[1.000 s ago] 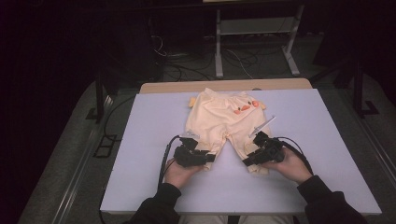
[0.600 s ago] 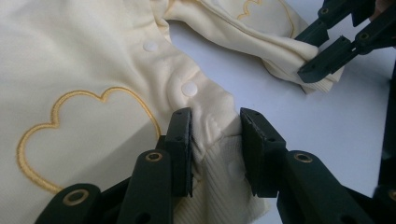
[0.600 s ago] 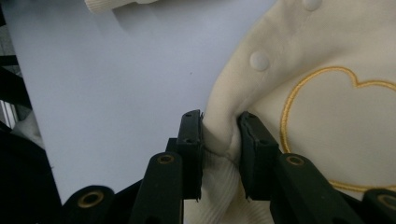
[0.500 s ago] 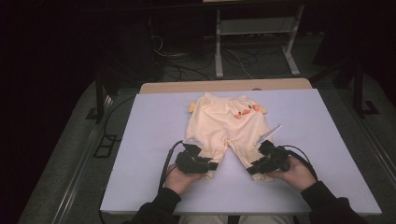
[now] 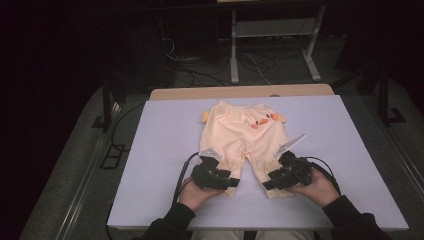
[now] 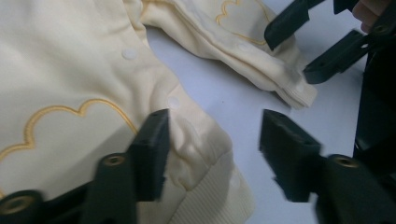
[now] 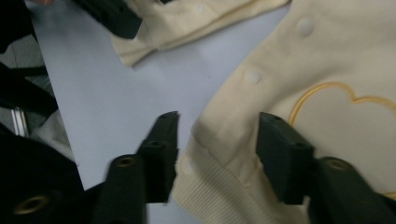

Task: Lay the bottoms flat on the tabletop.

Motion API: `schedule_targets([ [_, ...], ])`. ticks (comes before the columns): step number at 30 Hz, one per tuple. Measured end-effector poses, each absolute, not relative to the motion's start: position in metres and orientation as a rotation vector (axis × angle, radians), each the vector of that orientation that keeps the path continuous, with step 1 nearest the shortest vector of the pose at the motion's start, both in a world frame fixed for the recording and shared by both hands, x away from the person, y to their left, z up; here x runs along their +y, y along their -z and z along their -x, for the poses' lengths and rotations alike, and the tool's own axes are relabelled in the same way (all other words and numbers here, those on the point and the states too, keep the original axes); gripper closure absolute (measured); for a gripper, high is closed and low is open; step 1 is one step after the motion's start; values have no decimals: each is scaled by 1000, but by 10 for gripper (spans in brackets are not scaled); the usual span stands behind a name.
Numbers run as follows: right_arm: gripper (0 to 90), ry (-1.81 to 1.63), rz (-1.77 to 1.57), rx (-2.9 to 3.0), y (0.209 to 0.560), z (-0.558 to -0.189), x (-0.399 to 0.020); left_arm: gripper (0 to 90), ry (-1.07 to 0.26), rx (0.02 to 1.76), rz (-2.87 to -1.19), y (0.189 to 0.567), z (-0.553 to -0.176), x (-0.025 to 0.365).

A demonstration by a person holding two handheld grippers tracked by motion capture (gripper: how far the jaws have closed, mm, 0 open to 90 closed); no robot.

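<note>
Pale yellow baby trousers [image 5: 242, 135] lie flat on the lilac-white table [image 5: 160, 150], waist away from me, with orange marks near the waistband. My left gripper [image 5: 233, 183] is at the end of the left leg. Its jaws have just been opening and now stand apart over the ribbed cuff [image 6: 210, 186] without pinching it, as seen up close on the left gripper [image 6: 212, 135]. My right gripper [image 5: 267, 183] is at the right leg's end. Up close the right gripper [image 7: 217, 135] has also just been opening, and the other cuff [image 7: 219, 186] lies loose between its jaws.
A wooden strip [image 5: 240, 92] runs along the table's far edge. Behind it stand a metal frame [image 5: 272, 45] and cables [image 5: 185, 65] on the dark floor. The front edge of the table is close under my hands. Bare tabletop lies left and right of the trousers.
Both grippers have come a little nearer the front edge, drawing the leg ends with them. The trousers now lie longer and flatter.
</note>
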State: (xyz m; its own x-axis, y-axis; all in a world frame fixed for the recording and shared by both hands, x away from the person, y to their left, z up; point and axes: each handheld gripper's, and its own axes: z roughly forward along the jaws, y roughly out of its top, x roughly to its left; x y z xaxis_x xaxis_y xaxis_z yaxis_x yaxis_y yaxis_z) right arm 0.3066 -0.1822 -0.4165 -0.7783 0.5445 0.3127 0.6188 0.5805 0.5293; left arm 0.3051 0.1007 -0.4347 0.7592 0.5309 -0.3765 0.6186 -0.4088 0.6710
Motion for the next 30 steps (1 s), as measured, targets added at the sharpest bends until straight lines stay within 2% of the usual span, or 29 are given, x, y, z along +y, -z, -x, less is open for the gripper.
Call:
schedule_targets([
  [6,135,1151,1093,-2672,409,-306,-192,180,54,813,-2062,426,-304,107],
  [8,123,1201,1121,-2671,406,-306,-196,124,2,791,-2057,423,-303,110],
  [10,21,1259,1158,-2673,403,-304,-200,77,-39,769,-2041,422,-303,112],
  [11,0,1285,1177,-2683,401,-303,-202,49,-46,768,-2039,421,-304,113],
  [14,0,1356,1228,-2691,399,-301,-208,1,-66,757,-2023,420,-305,117],
  [30,0,1482,1329,-2634,391,-289,-244,0,-194,777,-1973,408,-300,146],
])
